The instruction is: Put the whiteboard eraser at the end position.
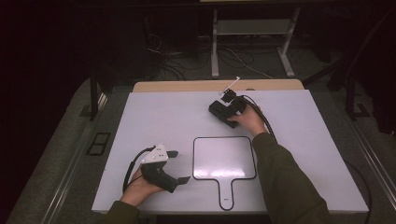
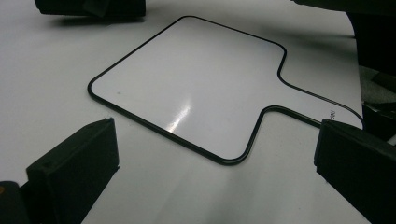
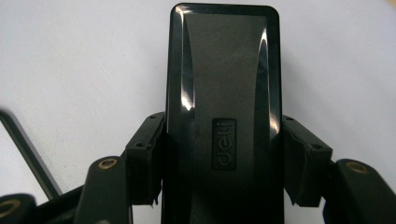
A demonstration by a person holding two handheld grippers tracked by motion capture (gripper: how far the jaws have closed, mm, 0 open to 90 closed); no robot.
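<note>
On the left, the left hand-held gripper (image 1: 180,166) rests low on the white tabletop (image 1: 154,112), jaws wide apart and holding nothing, pointed toward the small white paddle-shaped whiteboard with a thin black rim (image 1: 224,158). In the left gripper view that board (image 2: 196,88) lies flat between the two open jaws but farther off, its short handle toward the person.

To the right and farther back, the right hand-held gripper (image 1: 223,113) is clamped on a black glossy plastic board eraser of oblong shape with a small embossed brand mark (image 1: 219,111). In the right gripper view the eraser (image 3: 224,93) sits squarely between the pads, gripped by its long sides near the rear half, its front end sticking out over the tabletop.

The step in hand looks like bringing the eraser to the board. To do it well, keep the grip firm and the eraser level so its underside meets the board flat. The free gripper could pin the handle so the board does not slide. Lower gently; the glossy sides could slip under heavy pressure.
</note>
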